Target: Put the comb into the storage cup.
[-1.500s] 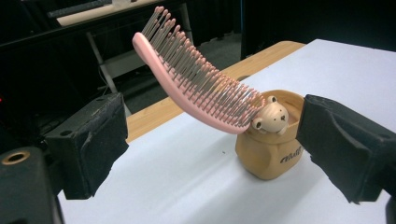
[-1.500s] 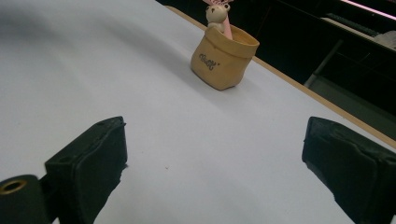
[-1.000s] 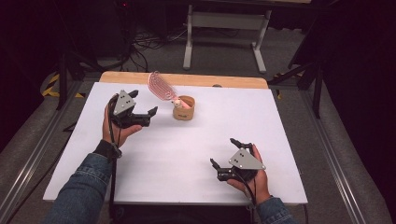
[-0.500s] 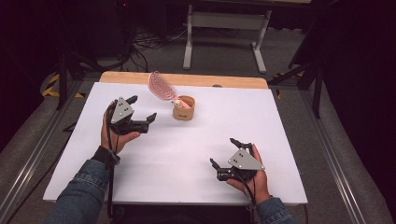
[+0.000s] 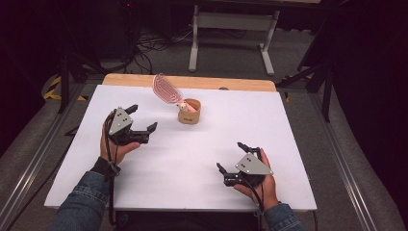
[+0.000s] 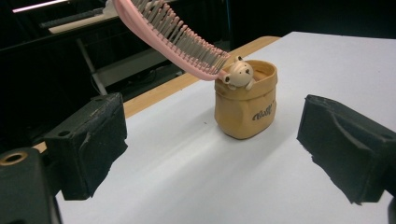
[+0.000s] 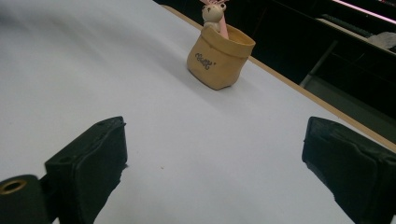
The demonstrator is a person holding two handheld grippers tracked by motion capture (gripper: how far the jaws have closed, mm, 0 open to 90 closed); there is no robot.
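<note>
A tan sack-shaped cup [image 5: 189, 112] with a small bear figure on its rim stands on the white table [image 5: 288, 125], toward the back middle. A pink hairbrush [image 5: 166, 89] leans out of it up and to the left. In the left gripper view the cup [image 6: 246, 104] and the pink brush [image 6: 173, 37] lie ahead between the jaws. My left gripper [image 5: 141, 120] is open, to the left of the cup and apart from it. My right gripper [image 5: 232, 157] is open near the front right, holding nothing. The right gripper view has the cup [image 7: 219, 57] far ahead.
A wooden strip [image 5: 231, 83] runs along the table's far edge. Behind the table stand a grey metal frame [image 5: 231, 29] and cables on the floor. Metal rails [image 5: 33, 163] flank the table on both sides.
My left gripper has drawn back toward the front left, away from the cup. The right gripper has stayed in place.
</note>
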